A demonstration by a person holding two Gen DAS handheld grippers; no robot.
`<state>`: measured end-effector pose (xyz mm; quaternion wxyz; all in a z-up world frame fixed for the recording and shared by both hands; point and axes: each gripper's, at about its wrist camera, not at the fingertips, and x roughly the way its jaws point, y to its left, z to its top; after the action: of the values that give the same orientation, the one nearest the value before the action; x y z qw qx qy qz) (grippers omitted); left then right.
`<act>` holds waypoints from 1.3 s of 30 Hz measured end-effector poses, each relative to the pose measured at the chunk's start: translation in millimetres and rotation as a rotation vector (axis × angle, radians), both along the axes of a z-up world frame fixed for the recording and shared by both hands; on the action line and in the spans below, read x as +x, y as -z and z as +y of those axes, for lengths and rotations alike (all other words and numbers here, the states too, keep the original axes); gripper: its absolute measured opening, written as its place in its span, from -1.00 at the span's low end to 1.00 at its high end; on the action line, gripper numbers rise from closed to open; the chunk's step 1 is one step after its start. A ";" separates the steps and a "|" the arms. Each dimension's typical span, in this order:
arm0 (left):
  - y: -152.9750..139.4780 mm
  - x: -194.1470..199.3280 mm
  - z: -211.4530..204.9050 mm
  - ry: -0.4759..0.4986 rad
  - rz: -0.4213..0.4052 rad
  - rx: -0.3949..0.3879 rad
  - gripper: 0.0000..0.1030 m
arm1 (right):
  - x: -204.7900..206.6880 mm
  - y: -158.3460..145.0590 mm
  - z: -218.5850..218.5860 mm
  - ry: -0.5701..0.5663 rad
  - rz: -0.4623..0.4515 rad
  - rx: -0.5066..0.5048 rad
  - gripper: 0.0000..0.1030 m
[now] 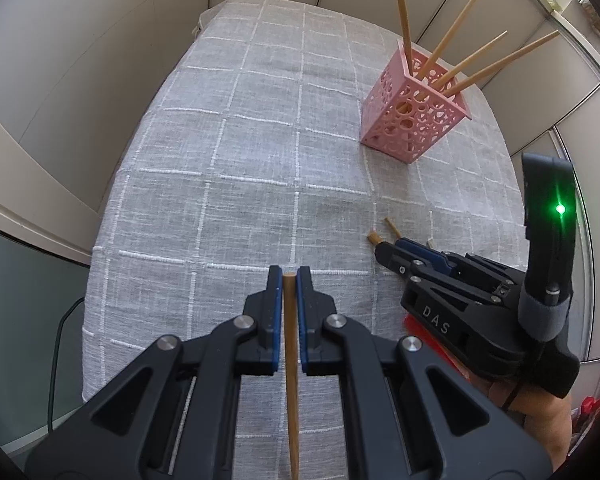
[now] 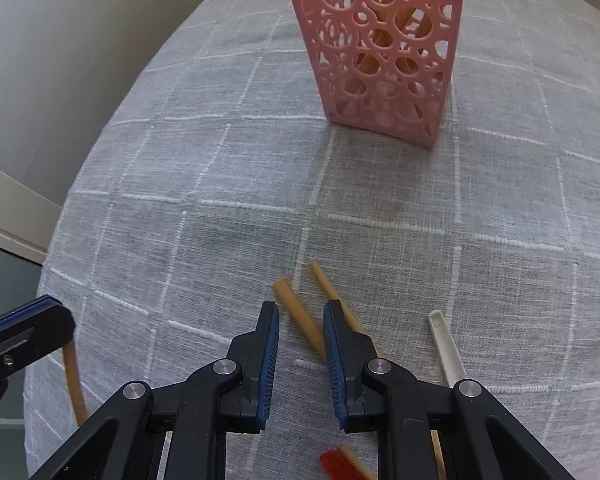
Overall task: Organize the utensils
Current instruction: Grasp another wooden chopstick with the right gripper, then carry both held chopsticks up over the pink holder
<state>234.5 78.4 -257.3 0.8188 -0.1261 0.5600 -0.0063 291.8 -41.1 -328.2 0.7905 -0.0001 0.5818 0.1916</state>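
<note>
Left gripper (image 1: 288, 280) clamps a tan chopstick (image 1: 291, 364); right gripper (image 2: 301, 312) half-open around a chopstick on cloth (image 2: 298, 316); pink perforated holder (image 2: 380, 52) at 1 o'clock.

I'm seeing a pink perforated holder (image 2: 380, 48) standing upright with four wooden chopsticks (image 1: 456, 56) leaning out of it. Nearer me than the holder, two more chopsticks (image 2: 300, 320) and a white spoon (image 2: 446, 348) are lying flat, and I'm holding another chopstick (image 1: 290, 360) well to the holder's left.
</note>
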 end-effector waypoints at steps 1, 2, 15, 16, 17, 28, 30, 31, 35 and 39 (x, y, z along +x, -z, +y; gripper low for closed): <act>0.6 0.1 -0.4 0.002 0.003 0.003 -0.85 | 0.1 1.8 -2.1 0.000 0.002 -0.012 -0.60; 1.1 0.3 -0.9 0.004 0.004 0.005 -0.85 | -0.6 2.2 -1.0 -0.003 -0.016 -0.012 -0.60; -19.8 -5.1 8.4 -0.012 -0.065 0.004 -0.85 | -9.8 -19.8 -11.0 0.015 -0.114 -0.028 -0.85; -24.3 -6.7 9.1 -0.014 -0.081 0.012 -0.85 | -11.6 -26.8 -15.1 0.022 -0.128 -0.012 -0.86; -28.2 -8.1 9.6 -0.014 -0.094 0.021 -0.85 | -13.7 -33.2 -18.6 0.028 -0.140 0.003 -0.85; -87.3 -28.5 -1.4 0.017 -0.308 0.039 -0.85 | -53.3 -131.0 -48.4 0.105 -0.384 0.113 -0.85; -100.7 -32.8 -6.3 0.022 -0.362 0.040 -0.85 | -59.7 -146.7 -54.0 0.133 -0.423 0.142 -0.85; -107.9 -34.9 -8.0 0.023 -0.390 0.039 -0.85 | -62.8 -154.2 -56.3 0.146 -0.445 0.154 -0.85; -137.9 -40.0 -11.9 0.012 -0.497 0.048 -0.85 | -75.9 -182.2 -62.2 0.184 -0.553 0.182 -0.85; -172.0 -35.7 -14.1 -0.001 -0.603 0.051 -0.85 | -82.7 -212.3 -68.6 0.222 -0.675 0.156 -0.86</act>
<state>198.8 64.3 -85.3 0.9511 -0.0980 0.2916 -0.0290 209.0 -109.7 -115.9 0.9517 0.0601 0.2680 0.1375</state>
